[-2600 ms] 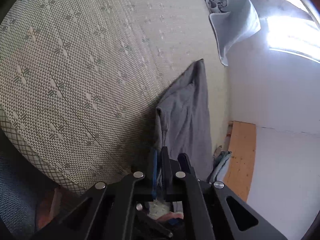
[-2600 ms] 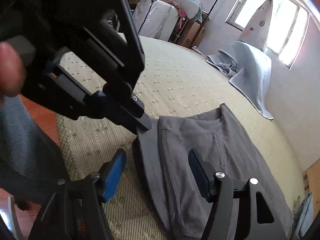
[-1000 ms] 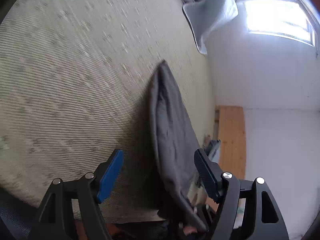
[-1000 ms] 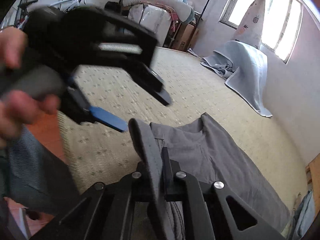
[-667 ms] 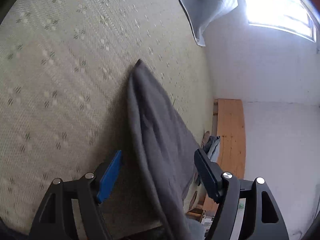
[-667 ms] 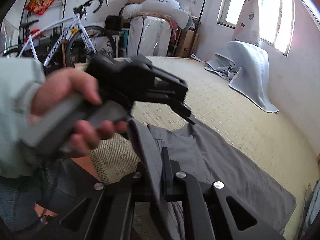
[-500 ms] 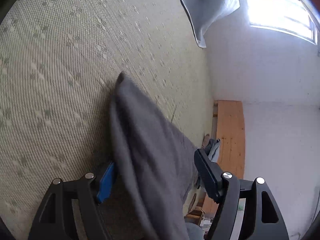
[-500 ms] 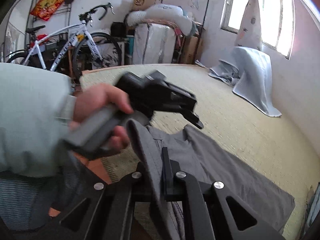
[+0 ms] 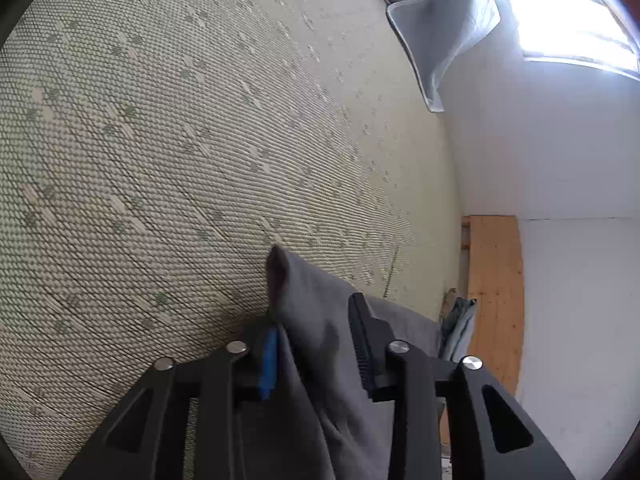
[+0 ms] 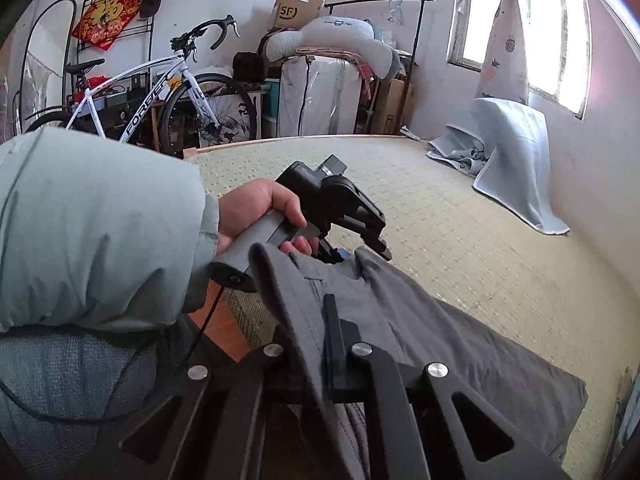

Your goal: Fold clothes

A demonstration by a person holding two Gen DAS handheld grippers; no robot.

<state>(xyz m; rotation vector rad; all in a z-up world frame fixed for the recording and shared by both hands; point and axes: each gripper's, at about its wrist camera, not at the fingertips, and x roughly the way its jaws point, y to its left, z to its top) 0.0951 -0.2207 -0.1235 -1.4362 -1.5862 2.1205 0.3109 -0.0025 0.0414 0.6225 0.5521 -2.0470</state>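
Garment: grey garment [image 10: 460, 340] lies on the near part of the woven mat [image 9: 180, 140], its near edge lifted at two points.
Right gripper: right gripper [image 10: 316, 344] has its jaws together, clamped on a raised fold of the garment's near edge; cloth drapes over the near finger.
Left gripper: left gripper [image 9: 314, 344] has just been closing; a peaked corner of the garment stands between the jaws, against the blue pad [image 9: 269, 364]; a gap shows at the far pad, so no full pinch.
Left hand: hand [image 10: 260, 216] in a pale green sleeve [image 10: 92, 224] grips the handle, left of the garment's collar end.
Mat: a light blue blanket [image 10: 508, 160] is heaped at the far right, under the window.
Background: a white bicycle [image 10: 160, 84] stands along the far wall.
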